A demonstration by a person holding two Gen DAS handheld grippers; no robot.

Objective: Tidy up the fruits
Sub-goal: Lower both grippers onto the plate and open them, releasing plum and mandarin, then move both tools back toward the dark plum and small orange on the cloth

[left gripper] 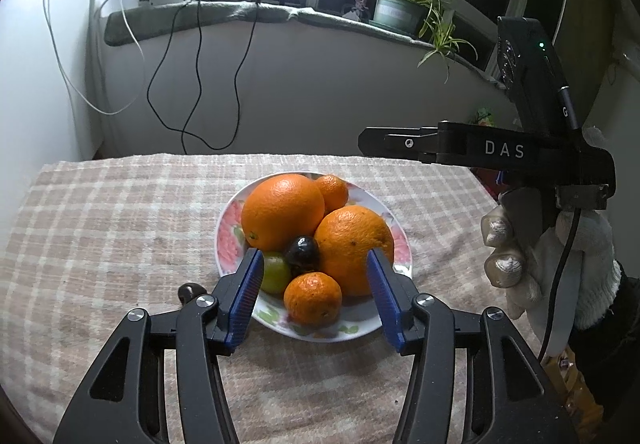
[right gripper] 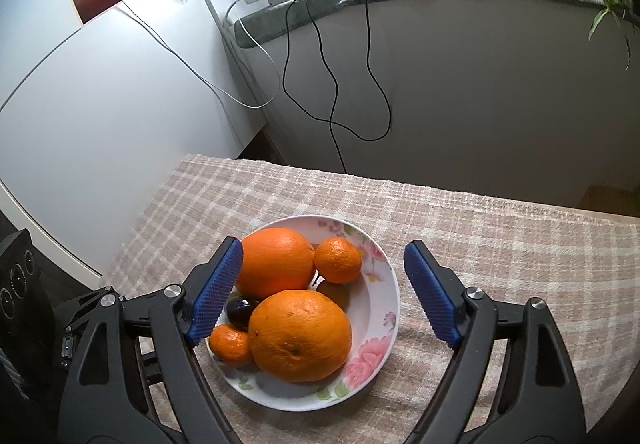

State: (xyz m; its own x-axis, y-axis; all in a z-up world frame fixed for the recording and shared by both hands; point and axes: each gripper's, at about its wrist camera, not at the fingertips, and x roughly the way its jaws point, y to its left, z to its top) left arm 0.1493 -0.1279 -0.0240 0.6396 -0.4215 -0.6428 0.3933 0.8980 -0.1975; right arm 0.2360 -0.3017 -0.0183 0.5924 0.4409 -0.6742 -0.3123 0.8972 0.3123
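Orange fruit (left gripper: pixel 282 210), floral white plate (right gripper: pixel 380 328)

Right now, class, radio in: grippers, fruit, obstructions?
Left gripper open, empty. Right gripper open, empty. Fruit piled on floral plate. Nothing blocking.

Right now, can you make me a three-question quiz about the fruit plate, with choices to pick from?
1. Where does the dark plum sit?
A. On the cloth beside the plate
B. On the plate among the oranges
C. On the windowsill

2. How many orange-coloured fruits are on the flowered plate?
A. Two
B. Six
C. Four

3. What is the right gripper doing?
A. Open above the plate, squeezing nothing
B. Shut on a big orange
C. Shut on the plate's rim

Answers:
1. B: the plum is wedged between the two big oranges.
2. C: two big oranges plus two small ones.
3. A: both blue pads stand apart, and no fruit is pressed between them.
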